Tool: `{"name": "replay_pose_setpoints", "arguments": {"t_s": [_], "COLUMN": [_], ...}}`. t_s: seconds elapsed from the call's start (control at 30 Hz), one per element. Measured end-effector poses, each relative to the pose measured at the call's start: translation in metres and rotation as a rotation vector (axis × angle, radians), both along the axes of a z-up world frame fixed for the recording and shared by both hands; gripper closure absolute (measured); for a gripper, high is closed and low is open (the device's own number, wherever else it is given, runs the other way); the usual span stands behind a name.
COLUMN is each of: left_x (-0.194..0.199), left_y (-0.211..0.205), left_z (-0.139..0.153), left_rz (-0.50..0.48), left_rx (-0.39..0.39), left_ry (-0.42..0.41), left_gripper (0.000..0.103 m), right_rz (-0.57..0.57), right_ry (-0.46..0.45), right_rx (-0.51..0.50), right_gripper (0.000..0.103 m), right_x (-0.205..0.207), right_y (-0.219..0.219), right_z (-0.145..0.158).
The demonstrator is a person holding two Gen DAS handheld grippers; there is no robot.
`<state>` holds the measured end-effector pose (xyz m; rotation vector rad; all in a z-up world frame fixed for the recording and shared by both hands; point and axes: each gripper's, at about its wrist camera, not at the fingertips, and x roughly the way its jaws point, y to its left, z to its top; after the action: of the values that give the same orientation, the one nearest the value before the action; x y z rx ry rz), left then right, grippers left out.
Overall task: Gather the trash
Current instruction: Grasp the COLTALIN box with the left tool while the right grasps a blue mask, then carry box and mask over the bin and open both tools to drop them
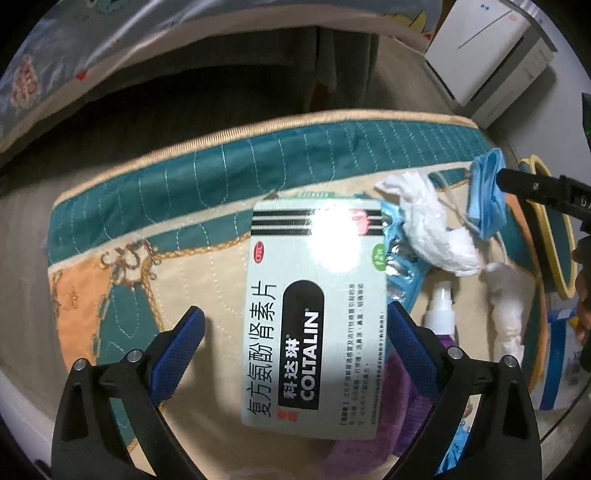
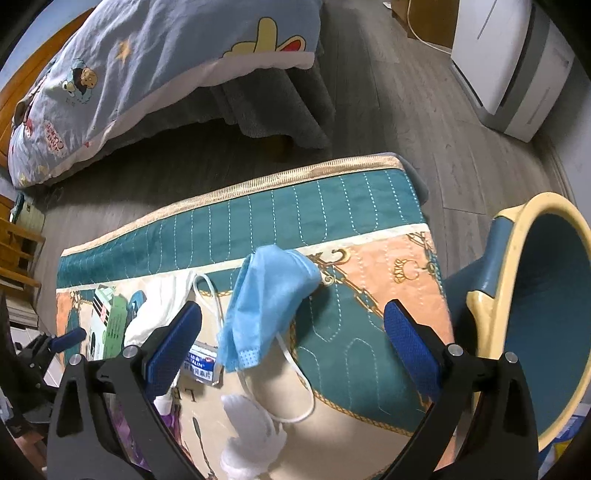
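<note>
Left wrist view: medicine box (image 1: 314,314) lies between wide-spread fingers (image 1: 184,343); right fingers (image 2: 177,343) wide around mask (image 2: 266,302).

The floor (image 2: 388,122) is grey wood-look plank laid throughout the room. A bed occupies the 10 to 12 o'clock sector of the right wrist view; a light blue cartoon-print quilt (image 2: 155,62) hangs over its edge, and a grey bed skirt (image 2: 266,107) reaches the floor beneath it. A white and grey appliance (image 2: 509,70) stands on the floor at 2 o'clock, with a brown cardboard box (image 2: 432,22) beside it at 1 o'clock. Wooden furniture (image 2: 18,243) with horizontal rails sits at 9 o'clock. A quilted teal, peach and cream cover (image 2: 295,210) with gold edging spreads over the foreground surface. Lighting is dim.
</note>
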<state>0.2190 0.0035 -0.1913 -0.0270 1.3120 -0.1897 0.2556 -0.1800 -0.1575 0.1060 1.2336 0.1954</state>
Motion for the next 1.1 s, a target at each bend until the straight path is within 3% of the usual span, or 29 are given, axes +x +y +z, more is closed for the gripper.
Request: {"name": "replay_pose_setpoints", "arguments": {"t_s": [0.03,0.1,0.13,0.27,0.37,0.5,0.67,1.1], "left_x": [0.001,0.003,0.004,0.005,0.006,0.006,-0.001,-0.016], "left_y": [-0.001,-0.004,-0.006,-0.012,-0.020,-0.030,-0.045,-0.070], "left_z": [-0.002,-0.003,-0.003,0.000,0.001,0.011,0.037,0.075], "left_rz": [0.000,0.003,0.004,0.008,0.014,0.018,0.010,-0.025], "left_rx": [-0.004,-0.010,-0.020,-0.037,-0.036,0.002,0.051,0.076], "left_ry": [0.010,0.014,0.016,0.020,0.026,-0.005,-0.113,-0.239], "left_gripper": [0.009,0.011,0.014,0.030,0.030,0.030,0.030,0.030], "right_rz": [-0.002,-0.003,-0.002,0.013,0.023,0.015,0.016,-0.025], "right_ry": [0.004,0.021,0.032,0.073,0.054,0.035,-0.011,-0.142], "right_rx": [0.002,0.008,0.014,0.058,0.067,0.093,0.116,0.158], "right_gripper": [0.010,0.030,0.034,0.066,0.078,0.082,0.083,0.084], "right_x": [0.001,0.002,0.002,0.000,-0.002,-0.007,-0.016,-0.048], "right_y": [0.000,0.001,0.001,0.001,-0.002,-0.008,-0.021,-0.067], "right_z": [-0.001,-0.005,-0.007,-0.013,-0.005,0.006,0.025,0.083]}}
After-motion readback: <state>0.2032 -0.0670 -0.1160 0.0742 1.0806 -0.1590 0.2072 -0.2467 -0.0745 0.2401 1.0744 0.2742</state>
